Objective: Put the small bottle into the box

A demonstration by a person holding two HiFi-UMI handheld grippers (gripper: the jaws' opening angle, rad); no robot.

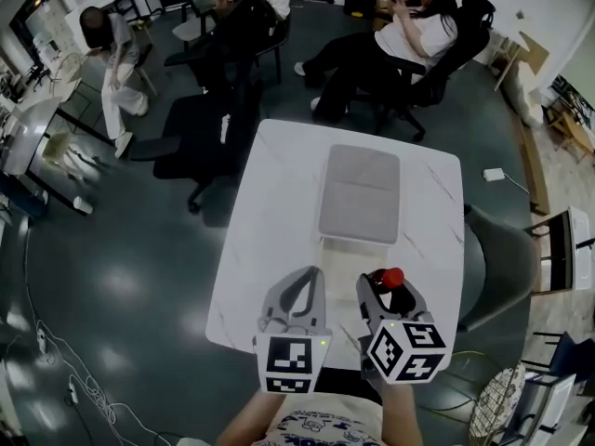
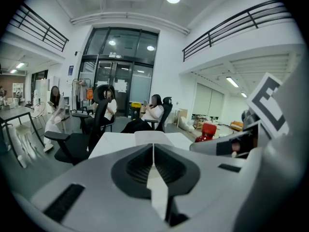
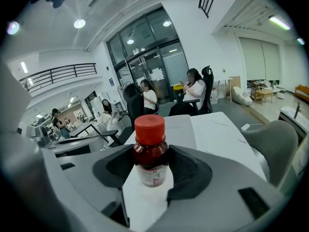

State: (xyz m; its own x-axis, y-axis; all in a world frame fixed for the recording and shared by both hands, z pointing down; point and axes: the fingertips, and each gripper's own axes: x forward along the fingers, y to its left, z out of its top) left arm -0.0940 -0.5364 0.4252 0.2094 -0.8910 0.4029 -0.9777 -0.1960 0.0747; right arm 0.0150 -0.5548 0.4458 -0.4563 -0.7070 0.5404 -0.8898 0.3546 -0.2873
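**Little bottle in the right gripper, box farther up the table**

At the bottom of the head view, the two grippers sit side by side over the near edge of the white table [image 1: 265, 221]. Each one has a cube with black and white squares on its back.

The left gripper [image 1: 303, 281] is at the lower middle. Its own view shows its jaws pressed together with nothing between them.

The right gripper [image 1: 389, 292] is just beside it, toward the right. Its jaws are squeezed on the small bottle [image 1: 388, 278]. The bottle is dark with a red cap. In the right gripper view the bottle [image 3: 150, 151] stands up straight in the middle, with a jaw touching each side. The left gripper view shows the same bottle [image 2: 207, 131] at the right.

A little higher in the head view, in the middle of the table, lies the gray box [image 1: 360, 193]. The bottle is apart from the box, on its near side.

A gray chair [image 1: 497, 263] stands at the table's right edge. A black office chair [image 1: 200, 137] stands at the left. Farther off, at the top of the picture, people sit on chairs on the dark floor. One person stands at the upper left.
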